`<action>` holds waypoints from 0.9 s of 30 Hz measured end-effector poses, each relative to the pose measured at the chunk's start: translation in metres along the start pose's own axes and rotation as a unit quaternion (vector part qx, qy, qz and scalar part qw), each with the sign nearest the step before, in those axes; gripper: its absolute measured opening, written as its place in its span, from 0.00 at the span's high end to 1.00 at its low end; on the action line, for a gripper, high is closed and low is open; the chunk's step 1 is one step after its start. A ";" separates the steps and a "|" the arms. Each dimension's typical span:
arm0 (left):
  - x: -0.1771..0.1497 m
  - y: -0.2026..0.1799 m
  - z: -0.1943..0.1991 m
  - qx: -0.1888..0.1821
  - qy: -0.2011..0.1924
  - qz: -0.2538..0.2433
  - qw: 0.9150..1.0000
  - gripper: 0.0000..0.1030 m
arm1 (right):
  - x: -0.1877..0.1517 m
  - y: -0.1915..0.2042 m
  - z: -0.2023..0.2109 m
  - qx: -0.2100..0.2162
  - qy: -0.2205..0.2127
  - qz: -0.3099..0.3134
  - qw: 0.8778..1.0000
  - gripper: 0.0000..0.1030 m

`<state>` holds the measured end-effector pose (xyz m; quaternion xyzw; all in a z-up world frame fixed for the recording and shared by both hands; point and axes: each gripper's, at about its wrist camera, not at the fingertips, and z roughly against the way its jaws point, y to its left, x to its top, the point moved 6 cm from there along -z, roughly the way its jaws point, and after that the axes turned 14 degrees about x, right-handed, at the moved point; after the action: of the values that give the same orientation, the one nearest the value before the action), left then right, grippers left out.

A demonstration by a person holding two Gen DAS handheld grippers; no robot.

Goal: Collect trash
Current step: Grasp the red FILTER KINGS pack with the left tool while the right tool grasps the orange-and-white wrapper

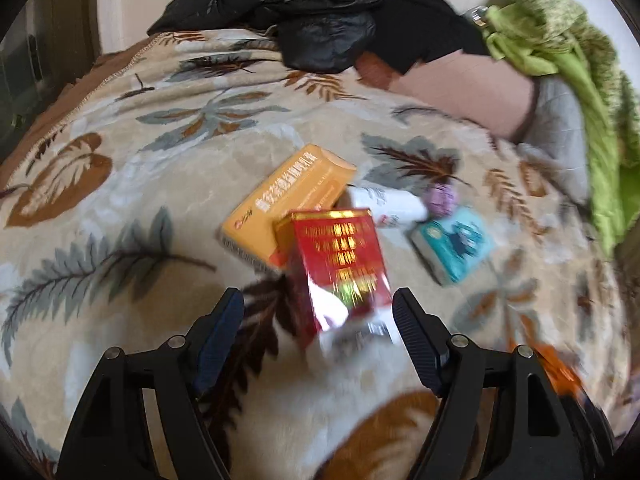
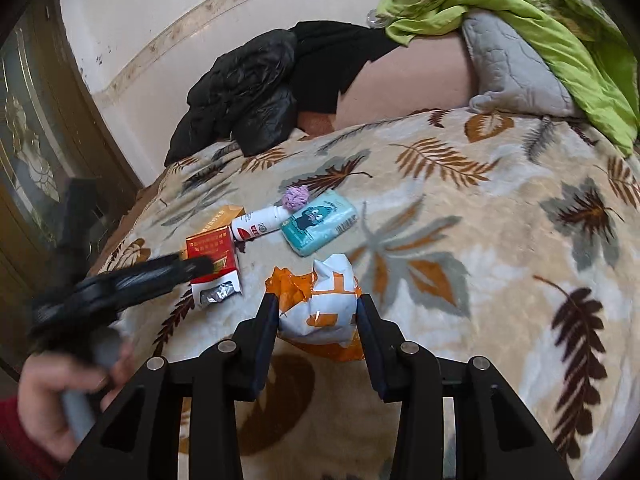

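Two grippers: both over a leaf-print blanket (image 2: 460, 240) on a bed, trash clustered mid-blanket.
Left gripper (image 1: 318, 304): fingers spread wide, red cigarette pack (image 1: 340, 268) between the tips, no pad touching it; view blurred.
Red pack: torn open at near end, foil showing, leans on the yellow box (image 1: 288, 200) behind it.
White tube (image 1: 394, 206): lying flat, right of yellow box, touching it or nearly, cannot tell.
Purple wad (image 1: 440, 200): just past the tube's end.
Teal tissue pack (image 1: 454, 244): flat, right of the red pack, apart from it.
Right gripper (image 2: 318, 304): fingers either side of a crumpled orange-and-white wrapper (image 2: 324, 304), pads at its sides; firm pinch or not, cannot tell.
Black bag (image 2: 244, 96): heaped at far edge of the blanket.
Green cloth (image 2: 520, 12): far right, over a grey pillow (image 2: 512, 68).
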<state>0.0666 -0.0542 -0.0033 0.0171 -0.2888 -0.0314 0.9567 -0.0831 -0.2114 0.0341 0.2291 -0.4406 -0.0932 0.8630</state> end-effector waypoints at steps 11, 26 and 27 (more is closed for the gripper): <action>-0.001 -0.005 -0.015 -0.025 -0.024 0.002 0.999 0.64 | 0.001 0.004 -0.006 0.017 0.004 0.013 1.000 0.59; -0.091 0.039 0.085 -0.113 -0.053 -0.023 0.992 0.80 | -0.041 0.045 0.031 0.033 0.014 0.058 0.998 0.59; -0.097 0.043 0.092 -0.113 -0.057 -0.022 0.992 0.80 | -0.045 0.048 0.034 0.034 0.016 0.062 0.997 0.59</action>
<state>-0.0629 -0.0062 0.0217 -0.0865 -0.3371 -0.0858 0.9336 -0.1389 -0.1639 0.0417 0.2322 -0.4434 -0.0211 0.8655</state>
